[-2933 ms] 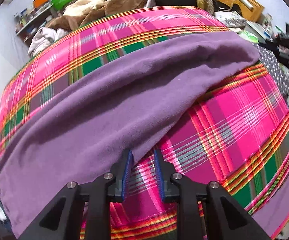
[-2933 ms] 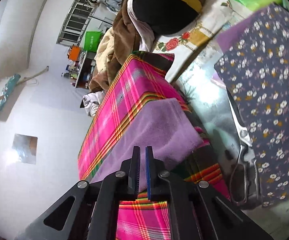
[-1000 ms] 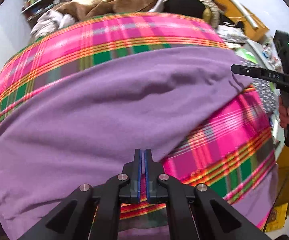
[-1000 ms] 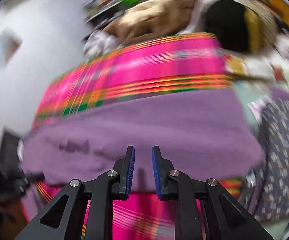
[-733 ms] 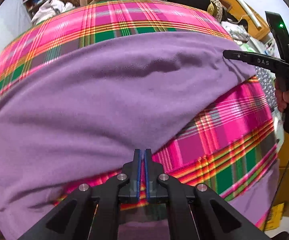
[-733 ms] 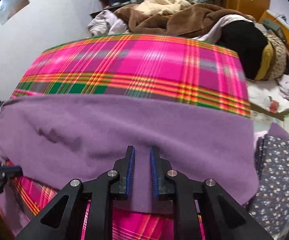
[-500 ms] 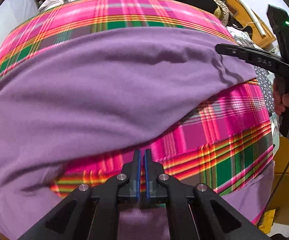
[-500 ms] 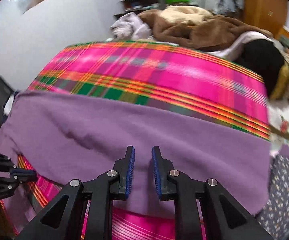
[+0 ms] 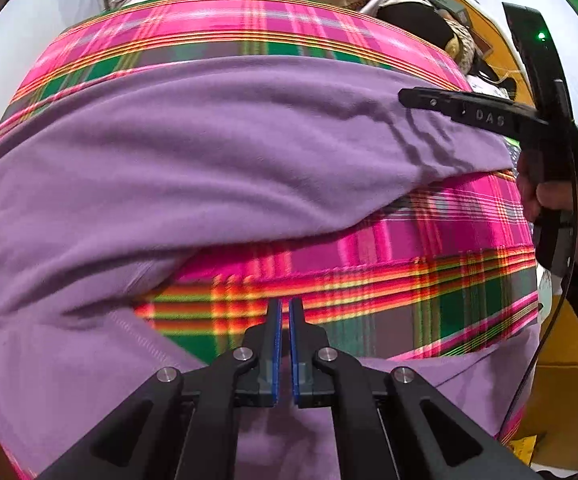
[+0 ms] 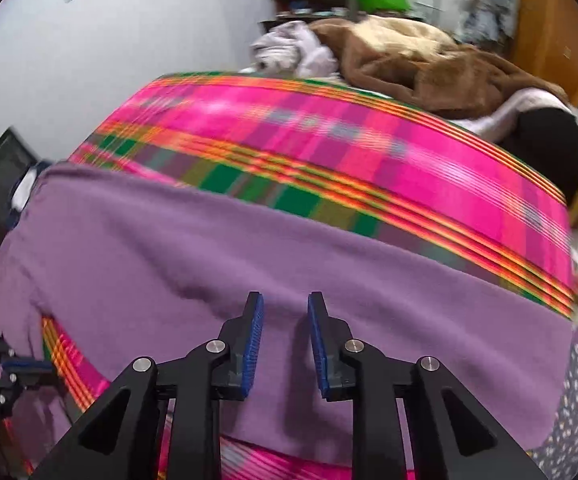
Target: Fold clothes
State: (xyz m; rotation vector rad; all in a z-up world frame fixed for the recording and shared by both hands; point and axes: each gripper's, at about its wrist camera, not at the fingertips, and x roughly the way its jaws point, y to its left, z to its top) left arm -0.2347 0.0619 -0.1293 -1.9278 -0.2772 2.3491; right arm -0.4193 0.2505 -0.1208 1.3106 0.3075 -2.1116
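Purple cloth [image 9: 193,168] edge drawn back, plaid blanket [image 9: 369,280] exposed

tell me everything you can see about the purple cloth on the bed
The purple cloth is a soft, matte, fleece-like fabric, plain in colour, lying as a broad folded band across the pink plaid blanket. Its surface carries shallow wrinkles and its near edge curves loosely. More purple fabric, with a stitched hem, shows below the plaid strip. The left gripper sits nearly closed over the plaid and this lower purple layer; a grip cannot be confirmed. The right gripper hangs open just above the band's near part.
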